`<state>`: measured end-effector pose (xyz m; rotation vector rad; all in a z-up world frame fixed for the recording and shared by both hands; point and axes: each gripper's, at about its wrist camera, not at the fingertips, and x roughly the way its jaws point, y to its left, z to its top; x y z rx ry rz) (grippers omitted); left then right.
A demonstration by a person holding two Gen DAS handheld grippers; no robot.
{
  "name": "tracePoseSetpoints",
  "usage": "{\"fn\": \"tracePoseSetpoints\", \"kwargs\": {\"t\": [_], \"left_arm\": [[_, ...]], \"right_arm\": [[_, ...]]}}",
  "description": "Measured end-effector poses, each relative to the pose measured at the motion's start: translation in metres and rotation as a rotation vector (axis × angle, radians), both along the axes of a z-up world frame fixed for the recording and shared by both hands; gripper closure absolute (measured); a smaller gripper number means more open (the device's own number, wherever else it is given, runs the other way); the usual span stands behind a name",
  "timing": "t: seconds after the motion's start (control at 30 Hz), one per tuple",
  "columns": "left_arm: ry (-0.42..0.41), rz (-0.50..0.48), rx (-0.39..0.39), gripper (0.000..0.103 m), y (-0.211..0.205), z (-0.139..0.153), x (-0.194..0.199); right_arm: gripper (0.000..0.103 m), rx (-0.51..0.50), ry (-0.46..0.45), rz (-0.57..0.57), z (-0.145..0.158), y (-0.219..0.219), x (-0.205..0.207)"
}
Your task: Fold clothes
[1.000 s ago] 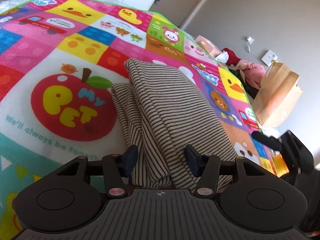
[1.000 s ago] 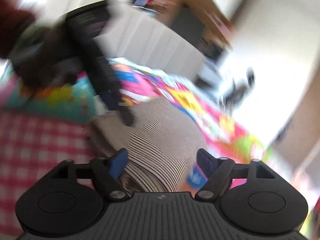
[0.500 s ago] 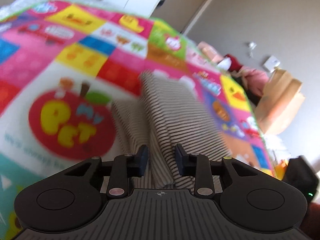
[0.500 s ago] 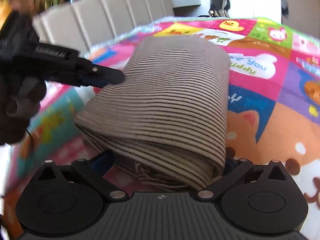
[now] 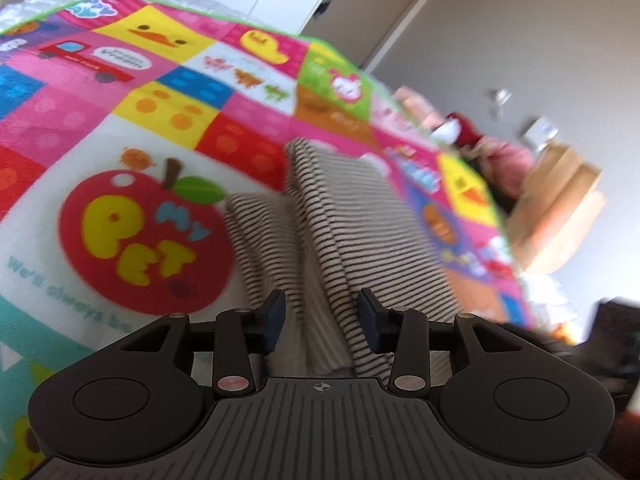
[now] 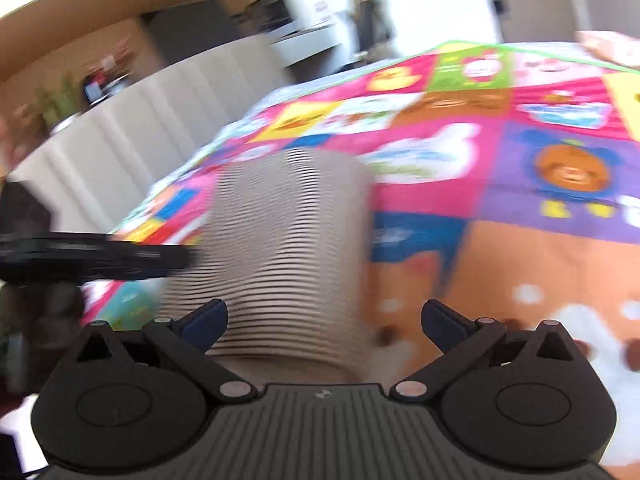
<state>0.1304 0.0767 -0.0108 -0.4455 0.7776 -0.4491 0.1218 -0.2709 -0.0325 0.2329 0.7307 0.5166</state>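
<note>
A folded grey-and-black striped garment lies on a bright cartoon play mat. My left gripper hovers over its near end. The fingers stand a narrow gap apart, with a fold ridge of the cloth running between them. In the right wrist view the same garment reaches away from my right gripper. That gripper is wide open over the near folded end and grips nothing. The left gripper shows there as a dark blur touching the garment's left side.
A brown paper bag and a heap of pink and red clothes lie past the mat's far right edge, by the wall. A beige padded panel runs behind the mat. Bare mat surrounds the garment.
The left fingers narrowed over the fold, then widened a little. The right gripper swung round to the garment's end, stayed wide open and drew back slightly. The garment stays on the mat.
</note>
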Motion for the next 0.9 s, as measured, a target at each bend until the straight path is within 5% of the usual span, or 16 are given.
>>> {"fn": "tracePoseSetpoints", "kwargs": {"t": [0.1, 0.13, 0.27, 0.47, 0.6, 0.67, 0.8, 0.9], "left_arm": [[-0.025, -0.021, -0.05, 0.034, -0.002, 0.007, 0.0], [-0.034, -0.027, -0.066, 0.033, -0.003, 0.009, 0.0], [-0.022, -0.082, 0.078, 0.033, -0.035, -0.003, 0.003], [-0.2, -0.154, 0.21, 0.033, -0.065, 0.007, -0.021], [-0.073, -0.16, 0.184, 0.026, -0.069, -0.007, -0.008], [-0.083, -0.145, 0.174, 0.025, -0.067, -0.002, -0.011], [-0.125, -0.114, 0.153, 0.068, -0.061, 0.01, -0.018], [-0.156, -0.091, 0.138, 0.071, -0.057, 0.02, -0.024]], "right_arm": [[0.0, 0.056, 0.002, -0.04, -0.015, -0.009, -0.003], [0.0, 0.05, -0.012, -0.039, -0.016, -0.008, -0.005], [0.0, 0.066, -0.018, -0.036, -0.017, -0.009, -0.003], [0.0, 0.156, -0.011, -0.047, -0.024, -0.022, -0.004], [0.0, 0.161, -0.009, -0.05, -0.025, -0.022, -0.004], [0.0, 0.16, -0.01, -0.05, -0.025, -0.021, -0.003], [0.0, 0.181, -0.004, -0.052, -0.026, -0.024, -0.001], [0.0, 0.195, -0.008, -0.055, -0.026, -0.024, -0.002]]}}
